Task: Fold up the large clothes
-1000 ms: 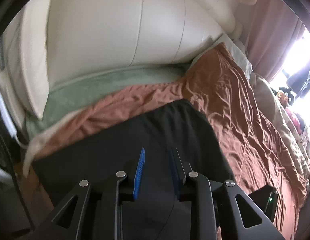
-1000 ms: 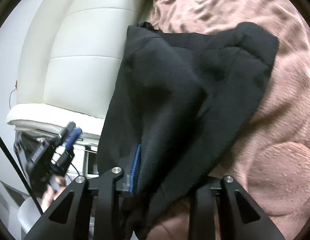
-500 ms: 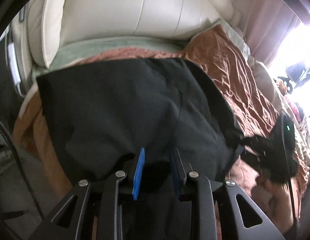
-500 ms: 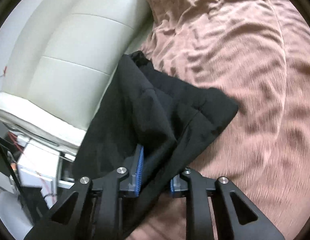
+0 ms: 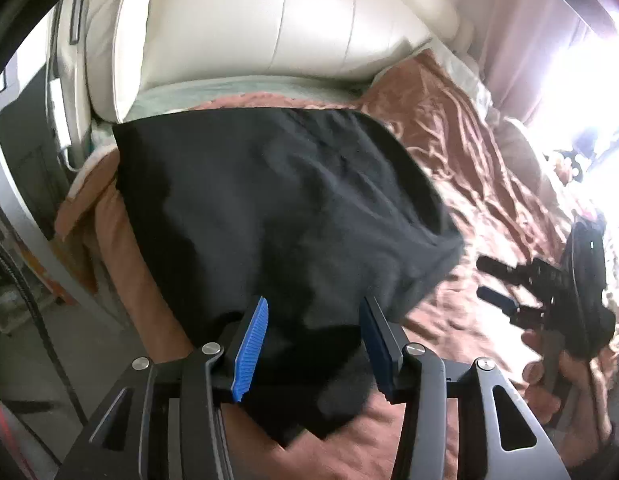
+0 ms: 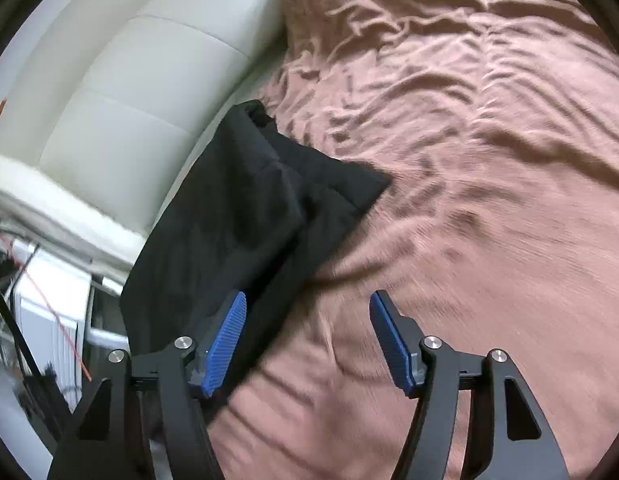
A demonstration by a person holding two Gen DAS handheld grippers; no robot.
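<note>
A black garment [image 5: 277, 216] lies folded over on the brown bedspread [image 5: 481, 152], near the cream headboard. My left gripper [image 5: 313, 344] is open, its blue pads apart above the garment's near edge, holding nothing. In the right wrist view the same garment [image 6: 245, 232] lies at the left by the bed edge. My right gripper [image 6: 309, 340] is open and empty, its left pad over the garment's edge and its right pad over the bedspread [image 6: 489, 160]. The right gripper also shows in the left wrist view [image 5: 549, 288], at the far right.
A cream padded headboard [image 5: 269, 20] stands behind the garment, also in the right wrist view [image 6: 121, 92]. A green sheet [image 5: 237, 88] runs along it. Pink curtains [image 5: 541, 28] and a bright window are at the far right. The bed's left edge drops to the floor [image 5: 29, 340].
Both grippers have opened and let go of the black garment, which now lies folded on the bed. Both have drawn back a little from it.
</note>
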